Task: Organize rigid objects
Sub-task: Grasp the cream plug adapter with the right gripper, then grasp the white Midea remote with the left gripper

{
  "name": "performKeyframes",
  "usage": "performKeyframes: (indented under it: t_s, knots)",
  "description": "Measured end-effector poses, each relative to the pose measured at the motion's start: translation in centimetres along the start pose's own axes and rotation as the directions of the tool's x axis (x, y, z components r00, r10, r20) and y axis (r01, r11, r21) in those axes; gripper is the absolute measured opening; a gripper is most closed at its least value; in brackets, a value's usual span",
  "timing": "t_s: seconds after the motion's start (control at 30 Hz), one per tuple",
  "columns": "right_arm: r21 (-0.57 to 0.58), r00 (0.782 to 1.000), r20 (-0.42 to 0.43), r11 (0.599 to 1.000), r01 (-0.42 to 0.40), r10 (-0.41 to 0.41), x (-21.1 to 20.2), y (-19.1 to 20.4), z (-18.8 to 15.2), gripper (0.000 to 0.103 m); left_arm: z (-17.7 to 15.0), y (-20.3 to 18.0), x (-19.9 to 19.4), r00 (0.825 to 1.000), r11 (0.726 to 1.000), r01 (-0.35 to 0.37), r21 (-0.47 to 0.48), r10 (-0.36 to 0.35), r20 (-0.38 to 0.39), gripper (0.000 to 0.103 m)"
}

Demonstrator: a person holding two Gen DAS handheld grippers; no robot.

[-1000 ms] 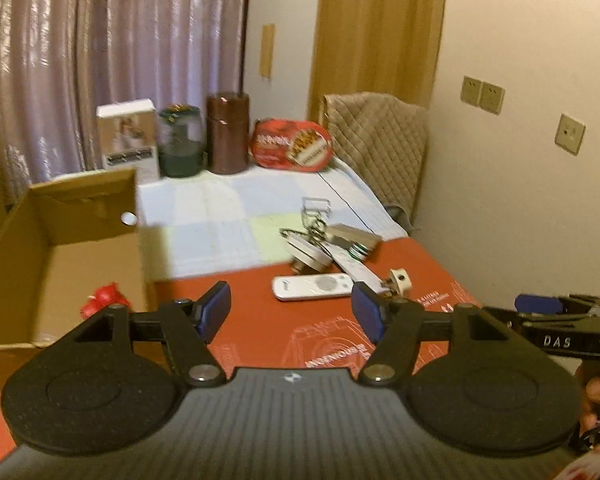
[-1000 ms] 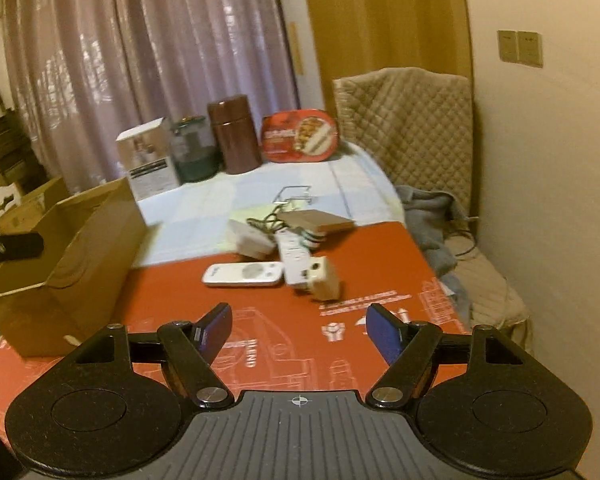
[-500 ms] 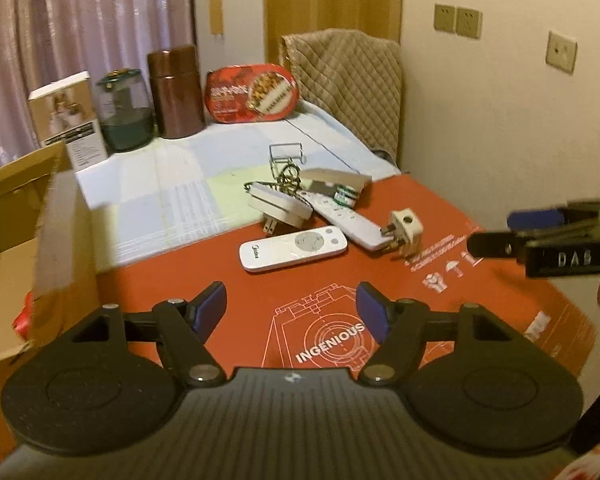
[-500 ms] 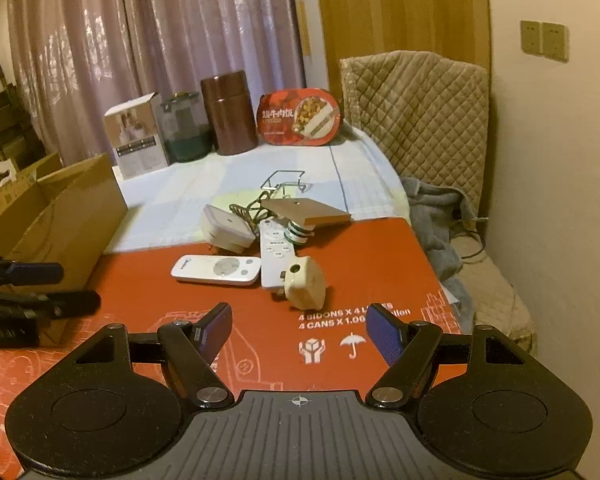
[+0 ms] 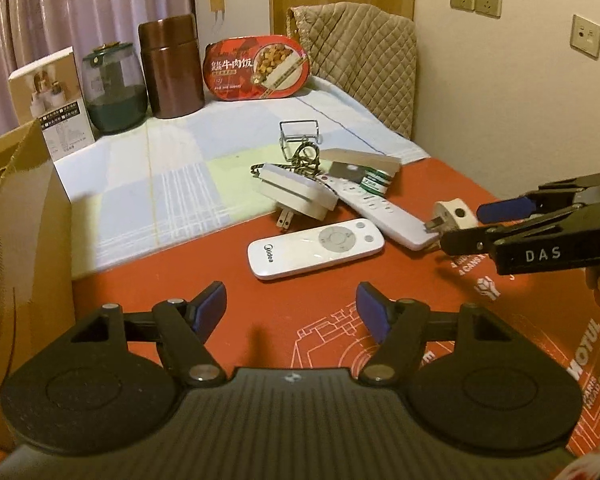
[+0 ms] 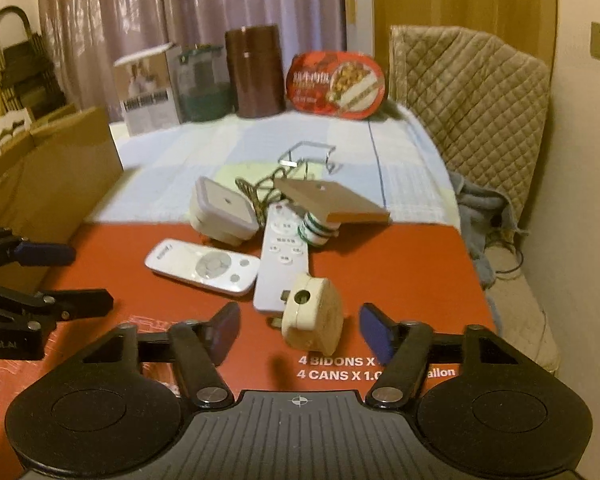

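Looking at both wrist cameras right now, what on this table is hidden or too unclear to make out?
- Cardboard box: its inside is cut off at the left wrist view's left edge, and only the outer wall shows in the right wrist view.
- Long white remote: its top end is covered by the tan flat box.
- Green-striped roll: mostly under that box, so its label is unreadable.

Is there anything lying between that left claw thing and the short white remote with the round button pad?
No. In the left wrist view, only bare red table cover lies between the left gripper and the short white remote.
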State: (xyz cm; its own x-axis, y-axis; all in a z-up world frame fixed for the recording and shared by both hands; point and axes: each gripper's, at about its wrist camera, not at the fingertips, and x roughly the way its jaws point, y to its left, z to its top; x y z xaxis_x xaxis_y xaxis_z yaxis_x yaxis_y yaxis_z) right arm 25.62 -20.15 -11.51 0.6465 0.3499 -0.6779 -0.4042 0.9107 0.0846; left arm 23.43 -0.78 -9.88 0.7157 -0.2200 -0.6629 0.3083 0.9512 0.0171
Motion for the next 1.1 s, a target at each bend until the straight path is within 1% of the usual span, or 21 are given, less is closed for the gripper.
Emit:
performKeyframes:
  t_s: [0.17,0.33,0.53,0.6,0.67,0.87,1.03,1.1]
  knots:
    - [0.006,1.000,-0.009,1.000,0.006,-0.006,1.0,-0.3,0.4,0.050,0.3,0.3,0.6,1.000,1.000,0.018,-0.022,-0.018,-0.007,0.067]
    - [0.044,0.999,-0.026,0.999,0.027,-0.026,1.6,-0.5,0.8,0.042,0.2,0.2,1.0,0.999,0.999,0.030,-0.023,-0.030,-0.017,0.067]
    - [0.073,0.999,-0.043,0.997,0.029,-0.026,1.8,-0.9,0.8,0.039,0.4,0.5,1.5,0.999,0.999,0.027,-0.040,-0.028,-0.021,0.067]
    - [0.085,0.999,-0.046,0.996,0.025,-0.021,1.7,-0.9,0.8,0.036,0.5,0.6,1.6,0.999,0.999,0.028,-0.046,-0.029,-0.026,0.067]
    - [0.087,0.999,-0.042,0.996,0.034,-0.031,1.5,-0.8,0.9,0.028,0.4,0.7,1.6,0.999,0.998,0.029,-0.049,-0.031,-0.028,0.067]
    - [0.115,0.998,-0.056,0.993,0.021,-0.015,1.2,-0.5,0.7,0.027,0.3,0.7,1.8,0.999,0.998,0.029,-0.048,-0.031,-0.033,0.067]
    - [0.151,0.995,-0.068,0.987,-0.060,0.071,1.1,0.2,0.6,0.027,0.2,0.8,1.9,0.999,0.999,0.008,-0.038,-0.009,-0.034,0.067]
    - [0.143,0.995,-0.068,0.988,-0.060,0.071,1.2,0.5,0.6,0.027,0.2,1.0,2.1,0.999,0.999,0.006,-0.041,-0.007,-0.039,0.067]
